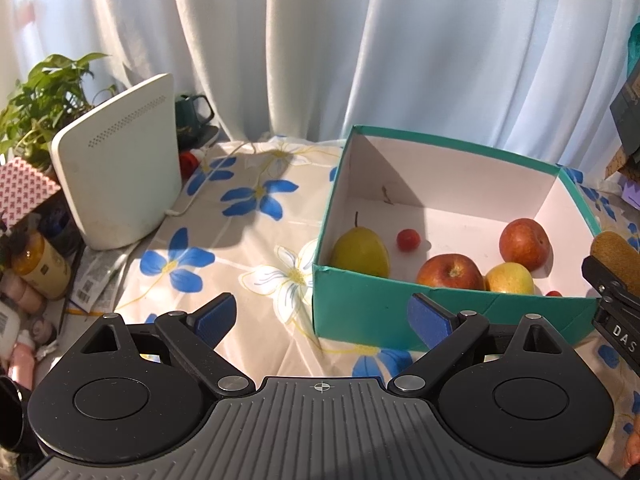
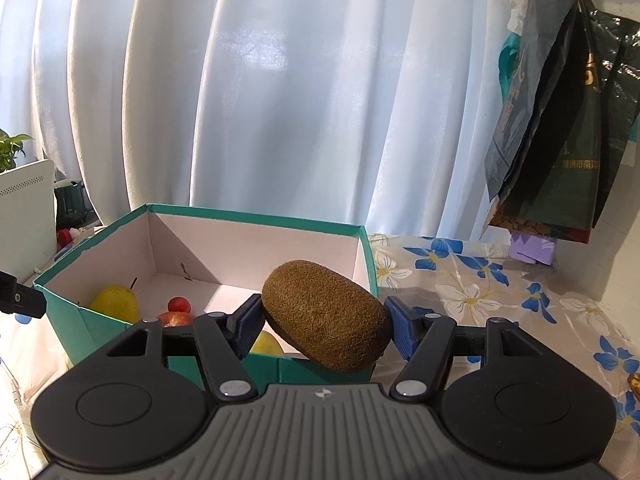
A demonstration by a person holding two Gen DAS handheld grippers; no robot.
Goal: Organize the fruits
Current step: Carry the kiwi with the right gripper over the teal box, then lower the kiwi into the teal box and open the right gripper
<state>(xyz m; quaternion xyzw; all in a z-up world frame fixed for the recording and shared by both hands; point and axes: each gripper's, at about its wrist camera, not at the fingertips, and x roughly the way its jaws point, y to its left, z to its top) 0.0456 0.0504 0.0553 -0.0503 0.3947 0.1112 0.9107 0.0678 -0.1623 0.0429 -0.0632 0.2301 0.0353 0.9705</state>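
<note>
Your right gripper (image 2: 324, 326) is pinching the kiwi (image 2: 326, 316) end to end, above the near wall of the teal box (image 2: 256, 214). Left gripper (image 1: 322, 318) is spread wide, holding nothing, over the floral cloth (image 1: 240, 216). The kiwi looks light, fuzzy and likely soft, so squeeze gently. There's open floor mid-box between the pear (image 1: 360, 252) and the apples (image 1: 450, 272); clear the wall before you lower.
</note>
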